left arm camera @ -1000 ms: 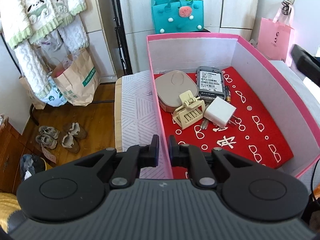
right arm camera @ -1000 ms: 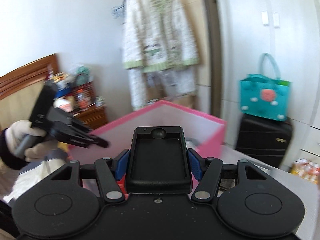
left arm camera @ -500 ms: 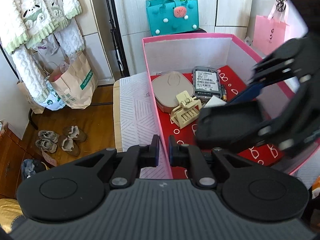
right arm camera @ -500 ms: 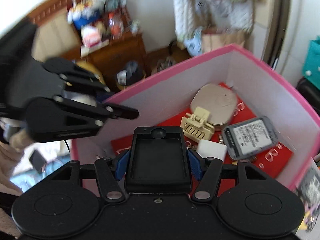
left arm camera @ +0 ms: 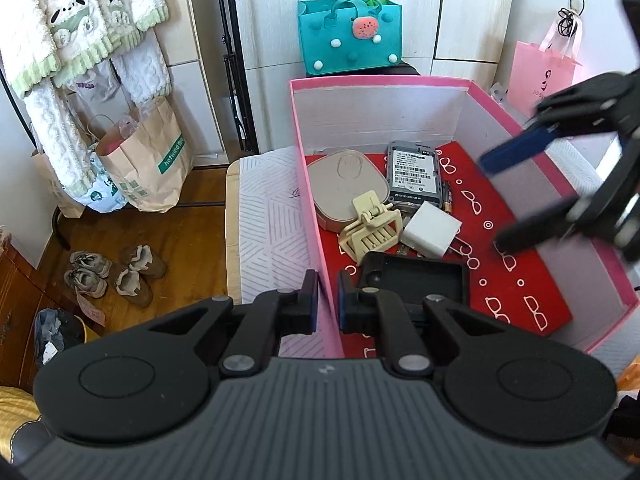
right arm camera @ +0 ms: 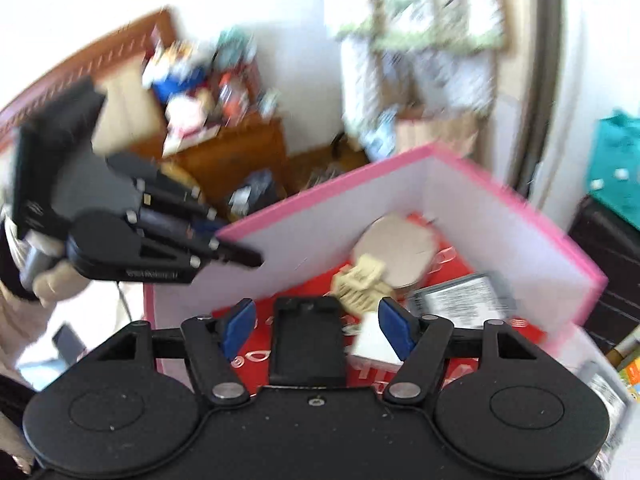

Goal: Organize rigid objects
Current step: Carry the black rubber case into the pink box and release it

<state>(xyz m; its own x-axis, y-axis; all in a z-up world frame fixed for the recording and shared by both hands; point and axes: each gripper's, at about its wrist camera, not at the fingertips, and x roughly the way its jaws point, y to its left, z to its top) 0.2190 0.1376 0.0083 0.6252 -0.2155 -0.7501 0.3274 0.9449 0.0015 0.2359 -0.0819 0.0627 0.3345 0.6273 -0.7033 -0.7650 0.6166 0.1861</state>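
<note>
- Pink-rimmed box with white inner walls and a red patterned floor sits on a pale striped surface.
- Left gripper is clamped on the box's near left wall, one finger outside and one inside.
- Right gripper hangs over the box, its jaws opening; the blue pads stand clear of the black tray.
- Black tray lies on the red floor at the near end, just beside a cream clip and a white charger.
- Farther in lie a beige rounded case and a grey device with a printed label, side by side.
- Right wrist view is motion-blurred.
</note>
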